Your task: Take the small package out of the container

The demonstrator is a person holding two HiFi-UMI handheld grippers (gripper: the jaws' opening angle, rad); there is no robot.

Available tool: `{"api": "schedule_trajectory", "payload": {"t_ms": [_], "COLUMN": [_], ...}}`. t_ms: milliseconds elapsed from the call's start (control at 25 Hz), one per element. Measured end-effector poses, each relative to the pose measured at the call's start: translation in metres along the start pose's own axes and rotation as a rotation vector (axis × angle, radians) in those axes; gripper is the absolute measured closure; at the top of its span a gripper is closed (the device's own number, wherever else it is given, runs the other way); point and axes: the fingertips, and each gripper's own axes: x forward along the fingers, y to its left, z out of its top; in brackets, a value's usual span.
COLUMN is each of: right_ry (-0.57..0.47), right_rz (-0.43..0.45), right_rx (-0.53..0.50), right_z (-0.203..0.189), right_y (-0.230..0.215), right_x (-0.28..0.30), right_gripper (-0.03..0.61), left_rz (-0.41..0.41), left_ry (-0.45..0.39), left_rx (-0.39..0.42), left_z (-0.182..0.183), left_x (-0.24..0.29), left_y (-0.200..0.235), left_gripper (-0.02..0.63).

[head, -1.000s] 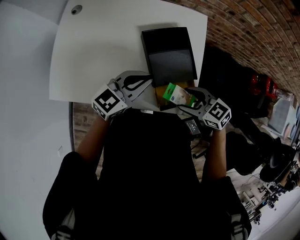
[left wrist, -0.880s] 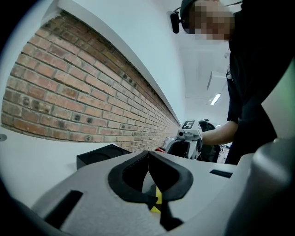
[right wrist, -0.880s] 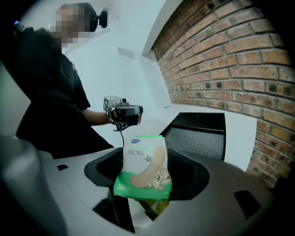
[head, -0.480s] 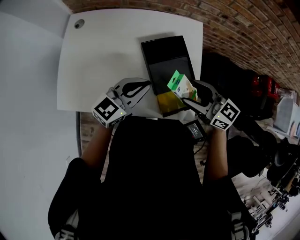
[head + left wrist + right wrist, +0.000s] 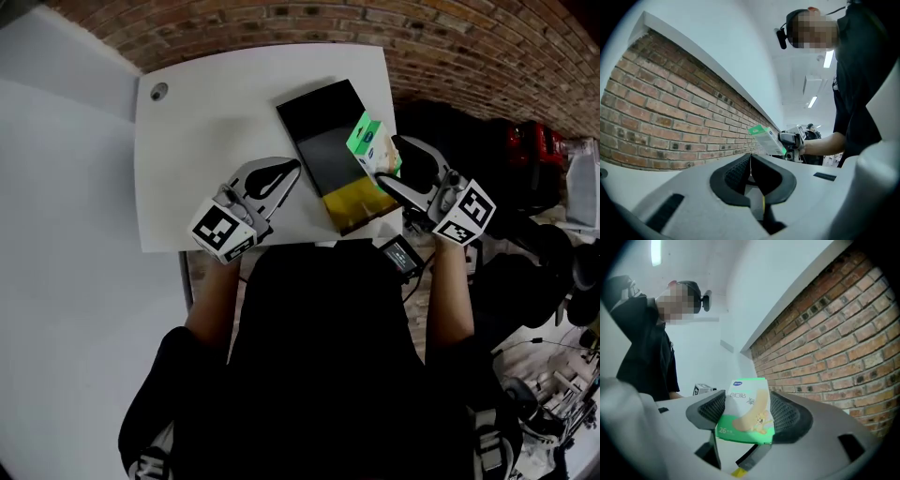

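Right gripper (image 5: 746, 404) is clenching the small package (image 5: 745, 414) between its pads, holding it above the container (image 5: 319, 122), which lies between the grippers. Left gripper (image 5: 750, 161) is pressing shut on nothing.

Risk: the carton is sitting tilted, so a quick swing may pivot it loose.

Package is showing a green-and-white face with a tan strip picture.

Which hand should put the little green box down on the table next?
Right. The right gripper clamps the small package, held above the container. The left gripper is shut and empty, off to the side over the table.
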Motion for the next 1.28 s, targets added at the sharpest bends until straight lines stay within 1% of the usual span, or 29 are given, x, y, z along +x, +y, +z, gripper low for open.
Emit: {"api": "schedule_trajectory", "payload": {"t_ms": [120,320,440,520,600,720,880,1040,1280], "right_ry": [-0.052,-0.107,-0.133,-0.160,-0.202,-0.279,-0.348,-0.397,-0.445], "right_rz": [-0.031,-0.065,-0.123,-0.155,-0.168,-0.161,-0.151,-0.131,-0.095], "right_rx": [-0.036,-0.101,-0.134,-0.143,-0.137,-0.103,-0.079,-0.070,-0.038], "right_z": [0.020,0.044,0.054,0.057,0.060,0.067,0.073,0.080,0.076], "right_y": [0.006,0.018,0.022,0.025,0.030,0.041,0.059,0.081,0.112], "right_x": [-0.003,-0.012,-0.027,-0.037,-0.046,-0.064,-0.093,-0.118,-0.151], "right_gripper": [0.272,0.272,0.272,0.272,0.272,0.272,0.273,0.273,0.273], "left_rz": [-0.018,-0.040,-0.050,-0.057,-0.062,-0.056,-0.045,-0.040,-0.037], "left_ry": [-0.013,-0.029,-0.037,-0.047,-0.055,-0.061,-0.070,-0.051,-0.035], "left_rx": [0.014,0.036,0.052,0.066,0.084,0.102,0.103,0.086,0.073], "left_z": [0.010,0.020,0.029,0.036,0.043,0.054,0.061,0.054,0.038], "left_x": [0.000,0.005,0.010,0.012,0.013,0.014,0.013,0.013,0.004], "left_y": [-0.002,-0.006,-0.017,-0.024,-0.031,-0.045,-0.072,-0.101,-0.152], "left_gripper": [0.598,0.598,0.598,0.598,0.598,0.598,0.598,0.598,0.598]}}
